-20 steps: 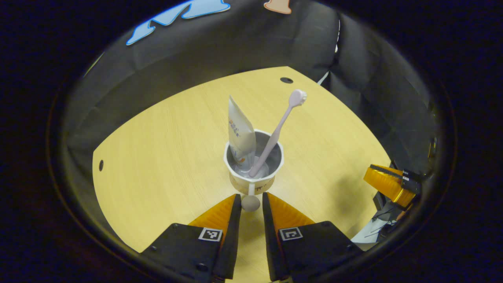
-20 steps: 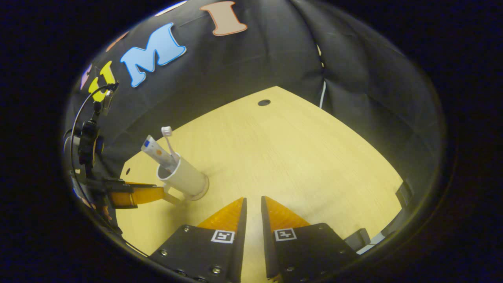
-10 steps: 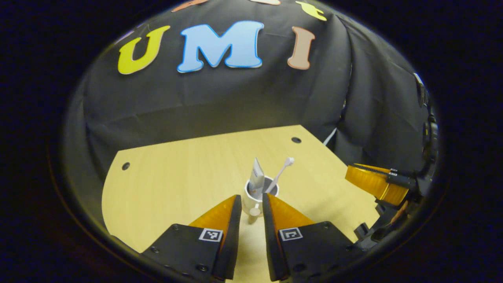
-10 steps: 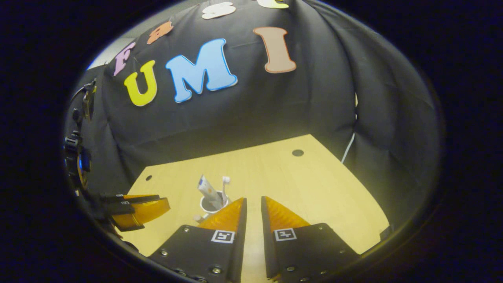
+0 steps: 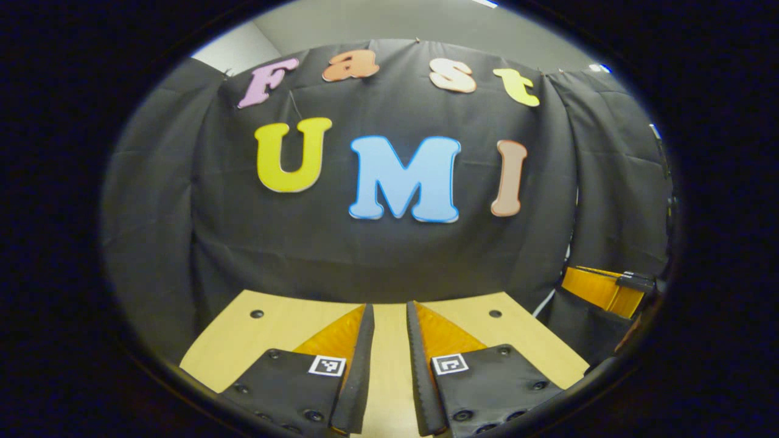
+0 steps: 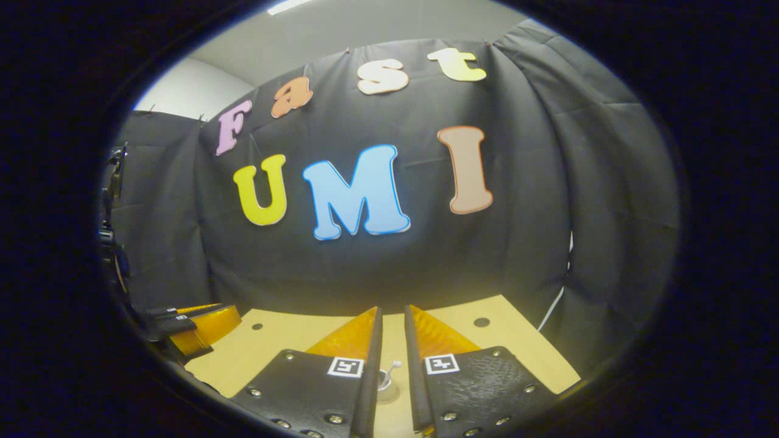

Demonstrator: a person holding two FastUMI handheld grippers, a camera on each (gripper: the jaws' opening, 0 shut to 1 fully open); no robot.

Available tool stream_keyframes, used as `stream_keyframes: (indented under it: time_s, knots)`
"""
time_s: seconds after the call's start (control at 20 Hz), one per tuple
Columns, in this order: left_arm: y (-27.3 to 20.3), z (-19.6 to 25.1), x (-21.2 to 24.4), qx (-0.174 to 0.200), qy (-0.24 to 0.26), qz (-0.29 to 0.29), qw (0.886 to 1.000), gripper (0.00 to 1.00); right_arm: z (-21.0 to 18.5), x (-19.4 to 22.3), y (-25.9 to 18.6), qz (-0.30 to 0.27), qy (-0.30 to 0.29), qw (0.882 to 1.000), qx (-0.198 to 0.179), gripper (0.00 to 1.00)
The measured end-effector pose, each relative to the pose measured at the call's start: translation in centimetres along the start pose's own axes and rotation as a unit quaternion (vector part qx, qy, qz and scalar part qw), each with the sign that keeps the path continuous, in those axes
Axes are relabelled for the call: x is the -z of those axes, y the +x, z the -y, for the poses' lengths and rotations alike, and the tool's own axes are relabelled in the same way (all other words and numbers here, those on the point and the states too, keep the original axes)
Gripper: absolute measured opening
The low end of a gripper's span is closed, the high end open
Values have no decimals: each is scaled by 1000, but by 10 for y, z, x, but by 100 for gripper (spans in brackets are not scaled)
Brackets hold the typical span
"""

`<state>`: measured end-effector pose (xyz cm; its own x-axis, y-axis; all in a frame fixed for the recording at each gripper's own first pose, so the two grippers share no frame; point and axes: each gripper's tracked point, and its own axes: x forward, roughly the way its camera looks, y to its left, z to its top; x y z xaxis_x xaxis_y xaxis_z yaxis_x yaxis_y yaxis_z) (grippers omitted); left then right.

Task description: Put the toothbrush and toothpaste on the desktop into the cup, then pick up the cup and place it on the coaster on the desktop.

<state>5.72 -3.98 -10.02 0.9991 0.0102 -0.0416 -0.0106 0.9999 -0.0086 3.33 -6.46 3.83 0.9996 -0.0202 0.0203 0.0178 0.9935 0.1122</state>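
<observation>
Both grippers have lifted and tilted up toward the booth wall since a second ago. Left gripper (image 5: pixel 387 316): jaws a narrow gap apart, pinching nothing, bare desktop (image 5: pixel 268 328) beyond. Right gripper (image 6: pixel 389 319): same. Between its fingers, low and near, probably the cup (image 6: pixel 384 383) with toothbrush (image 6: pixel 394 366). Coaster unconfirmed; task likely finished.

Cup (image 6: pixel 384 382) w/ toothbrush (image 6: pixel 394 365) mostly hidden behind right hand-held gripper (image 6: pixel 389 316) fingers.
</observation>
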Motion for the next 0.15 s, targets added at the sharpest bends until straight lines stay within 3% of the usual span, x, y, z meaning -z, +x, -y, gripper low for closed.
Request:
stream_keyframes:
  time_s: [0.15]
  knots:
    - [3,2,3,-26,3,63,998,36,-14,-30,-5,44,-17,999,-6,22]
